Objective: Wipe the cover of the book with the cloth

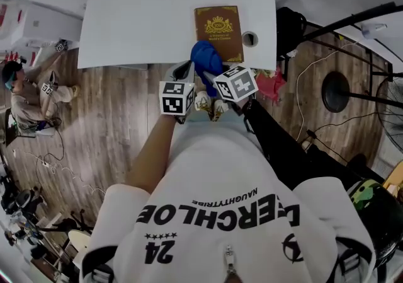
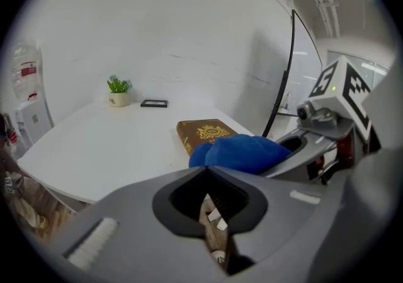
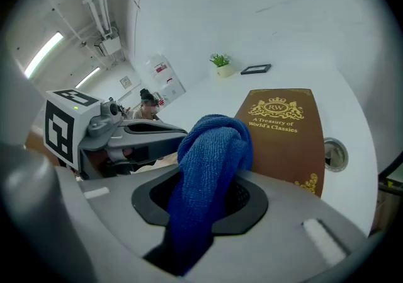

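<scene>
At the near edge of the smooth white tabletop (image 1: 126, 17) lies the rectangular brown book (image 1: 218, 29), its gold-embossed cover facing up. The right gripper (image 3: 203, 196) clenches a bunched, nubby blue cloth (image 3: 211, 149) by the book's near corner. The left gripper (image 2: 211, 206) is closed and empty.

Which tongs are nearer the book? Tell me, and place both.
Right. The right tongs, shut on the blue cloth, hover at the near corner of the book; the left tongs hang to their left, short of the table edge.
</scene>
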The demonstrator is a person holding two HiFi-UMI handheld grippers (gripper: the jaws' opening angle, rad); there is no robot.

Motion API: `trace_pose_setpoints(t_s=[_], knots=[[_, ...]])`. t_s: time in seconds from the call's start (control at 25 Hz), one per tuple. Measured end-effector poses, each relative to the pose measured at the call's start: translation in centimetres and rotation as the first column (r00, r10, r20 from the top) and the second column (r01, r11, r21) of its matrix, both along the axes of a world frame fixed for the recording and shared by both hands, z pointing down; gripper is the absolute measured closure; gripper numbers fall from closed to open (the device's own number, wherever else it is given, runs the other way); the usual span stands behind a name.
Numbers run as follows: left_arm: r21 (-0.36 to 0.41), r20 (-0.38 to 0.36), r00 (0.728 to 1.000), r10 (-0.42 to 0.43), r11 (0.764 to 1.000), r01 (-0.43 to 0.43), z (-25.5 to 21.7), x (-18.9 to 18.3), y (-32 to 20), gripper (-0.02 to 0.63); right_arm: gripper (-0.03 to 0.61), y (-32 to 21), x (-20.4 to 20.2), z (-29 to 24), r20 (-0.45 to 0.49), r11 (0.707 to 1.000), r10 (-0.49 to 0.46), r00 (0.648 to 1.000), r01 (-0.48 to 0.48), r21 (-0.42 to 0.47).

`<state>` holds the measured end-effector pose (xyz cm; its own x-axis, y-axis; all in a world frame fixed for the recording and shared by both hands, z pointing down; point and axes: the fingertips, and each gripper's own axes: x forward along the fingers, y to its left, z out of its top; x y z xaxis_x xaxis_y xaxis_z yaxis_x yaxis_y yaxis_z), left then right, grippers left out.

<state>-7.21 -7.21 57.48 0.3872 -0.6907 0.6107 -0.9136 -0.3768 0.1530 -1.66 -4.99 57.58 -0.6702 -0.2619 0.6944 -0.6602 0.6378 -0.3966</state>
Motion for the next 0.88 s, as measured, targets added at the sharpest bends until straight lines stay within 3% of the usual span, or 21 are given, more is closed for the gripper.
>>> trace_pose_setpoints(t_s=[0.2, 0.36, 0.64, 0.88], knots=[[0.024, -0.011, 0.999, -0.033, 0.999, 0.033, -0.3, 1.0, -0.2, 0.555, 0.471, -0.6, 3.1, 0.1, -0.039, 0.999, 0.033, 0.999, -0.031, 0.034], [0.043, -0.011, 1.000, -0.026, 0.999, 0.026, -0.8, 2.2, -0.2, 0.555, 0.471, -1.5, 7.3, 0.1, -0.059, 0.990, 0.140, 0.988, -0.137, 0.042], [0.060, -0.002, 1.000, -0.001, 0.998, 0.001, -1.6, 3.5, -0.2, 0.555, 0.471, -2.4, 13.7, 0.3, -0.104, 0.948, 0.317, 0.943, -0.313, 0.056], [0.065, -0.002, 1.000, 0.003, 0.998, -0.003, -1.7, 4.0, -0.5, 0.555, 0.471, -2.4, 15.0, -0.3, -0.043, 0.928, 0.369, 0.929, -0.364, 0.083]])
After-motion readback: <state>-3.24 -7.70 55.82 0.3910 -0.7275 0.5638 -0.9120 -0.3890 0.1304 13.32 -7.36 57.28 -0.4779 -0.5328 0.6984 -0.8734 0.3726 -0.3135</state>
